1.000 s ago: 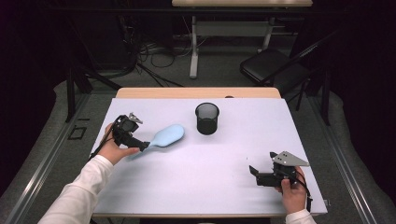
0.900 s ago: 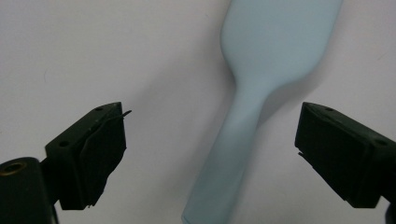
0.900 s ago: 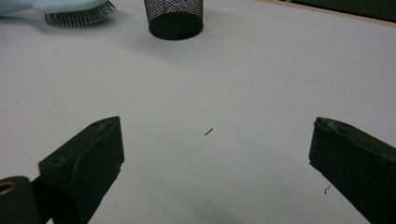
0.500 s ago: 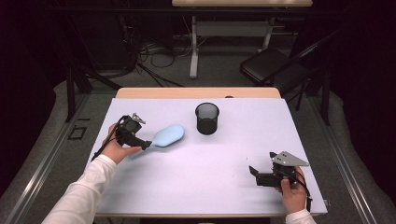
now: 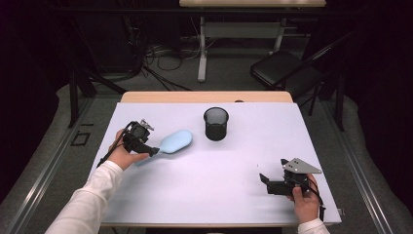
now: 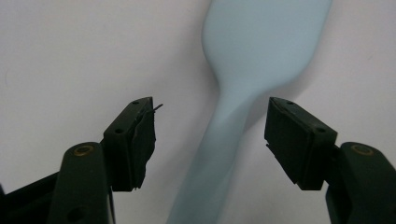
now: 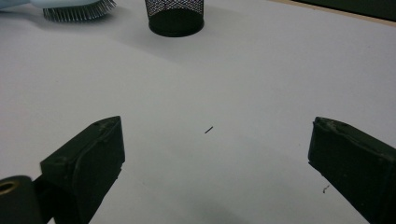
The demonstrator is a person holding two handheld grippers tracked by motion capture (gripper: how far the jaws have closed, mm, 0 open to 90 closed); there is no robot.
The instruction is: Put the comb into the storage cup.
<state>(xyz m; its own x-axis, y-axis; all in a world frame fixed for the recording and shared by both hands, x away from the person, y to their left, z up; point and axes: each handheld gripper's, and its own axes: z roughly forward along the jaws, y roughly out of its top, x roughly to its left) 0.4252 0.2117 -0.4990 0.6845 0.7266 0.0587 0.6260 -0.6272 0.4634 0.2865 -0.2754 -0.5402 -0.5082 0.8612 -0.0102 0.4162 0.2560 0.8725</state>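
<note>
Left gripper (image 6: 210, 135) straddled handle of pale-blue plastic hairbrush (image 5: 175, 141), fingers (image 6: 135, 140) just closing, not yet clamped. Black mesh cup (image 5: 215, 124) at 2 o'clock. Right gripper (image 5: 267, 181) idle, released.

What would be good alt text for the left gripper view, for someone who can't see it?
The left gripper points down at a white table, its two black jaws standing on either side of the handle of a pale blue hairbrush; they have just been closing but do not yet touch it. The brush's broad head runs off the top edge.
</note>
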